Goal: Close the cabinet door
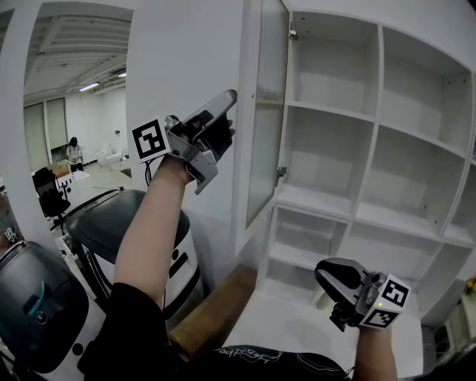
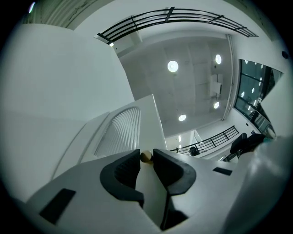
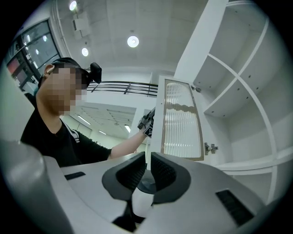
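Head view: the white-framed ribbed-glass cabinet door [image 1: 266, 111] stands open, left of the white shelves [image 1: 331, 111], with the left gripper [image 1: 229, 98] at its edge. Left gripper view — narrow jaws pinch a small round brass knob [image 2: 146, 156] by the tips only; swinging the door could slip them off. Right gripper view: the right gripper [image 3: 148, 161] is nearly closed and empty.

We see a bright white hall: round recessed ceiling lamps [image 2: 172, 66] overhead, a black metal balcony railing [image 2: 170, 13] above, a black office chair [image 1: 46, 190] far off.
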A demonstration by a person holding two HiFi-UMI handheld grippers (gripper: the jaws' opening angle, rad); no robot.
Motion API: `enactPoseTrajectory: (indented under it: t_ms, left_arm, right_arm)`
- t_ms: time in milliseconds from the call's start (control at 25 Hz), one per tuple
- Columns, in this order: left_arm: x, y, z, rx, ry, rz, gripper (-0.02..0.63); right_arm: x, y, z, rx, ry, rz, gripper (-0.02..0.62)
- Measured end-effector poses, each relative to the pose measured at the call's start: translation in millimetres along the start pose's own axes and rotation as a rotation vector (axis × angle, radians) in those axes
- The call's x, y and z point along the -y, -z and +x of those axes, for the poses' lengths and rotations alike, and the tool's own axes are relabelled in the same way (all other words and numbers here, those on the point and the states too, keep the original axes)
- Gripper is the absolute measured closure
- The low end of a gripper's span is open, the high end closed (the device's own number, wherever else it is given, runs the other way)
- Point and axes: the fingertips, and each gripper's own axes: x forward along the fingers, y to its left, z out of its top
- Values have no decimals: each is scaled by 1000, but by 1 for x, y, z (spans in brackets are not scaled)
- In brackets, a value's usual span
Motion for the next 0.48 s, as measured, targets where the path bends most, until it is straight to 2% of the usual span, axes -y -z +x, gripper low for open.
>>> enactPoseTrajectory:
  t_ms: [320,480]
  left_arm:
    - [-2,-2,6,0,-10,0,508]
    - [-19,-1,26,-13,-37,-7,508]
  right_arm:
    - [6,-3,1,-14,35,11,534]
    - [27,-5,0,-23,55,52,534]
